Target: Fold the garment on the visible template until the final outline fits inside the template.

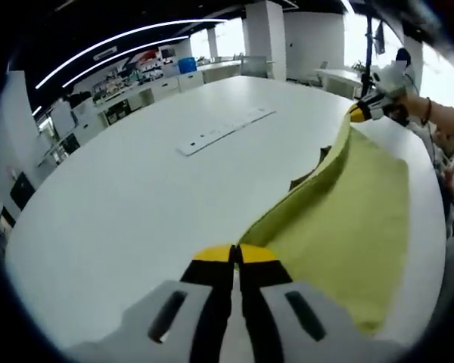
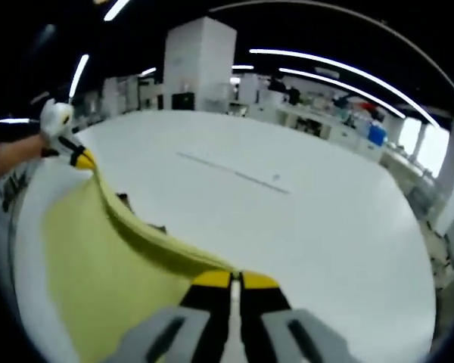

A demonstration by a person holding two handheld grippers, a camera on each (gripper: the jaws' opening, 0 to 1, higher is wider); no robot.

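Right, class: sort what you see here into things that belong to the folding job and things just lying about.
Belongs to the job:
- yellow garment, held along one edge
- left gripper, shut on the garment
- right gripper, shut on the garment
- white table

Just lying about:
- flat white strip on the table
- blue bin in the background
- white pillar

Table (image 1: 136, 204): big, with the cloth on one side of it.
Cloth (image 1: 348, 234): hangs stretched between the two grippers, its lower part lying on the table.
Left gripper (image 1: 235, 255): holds one end of the cloth's top edge.
Right gripper (image 2: 234, 280): holds the other end, far along the edge.
Strip (image 1: 225, 131): lies flat on the table, past the cloth, well apart from it.
Desks (image 1: 147, 87): behind the table.
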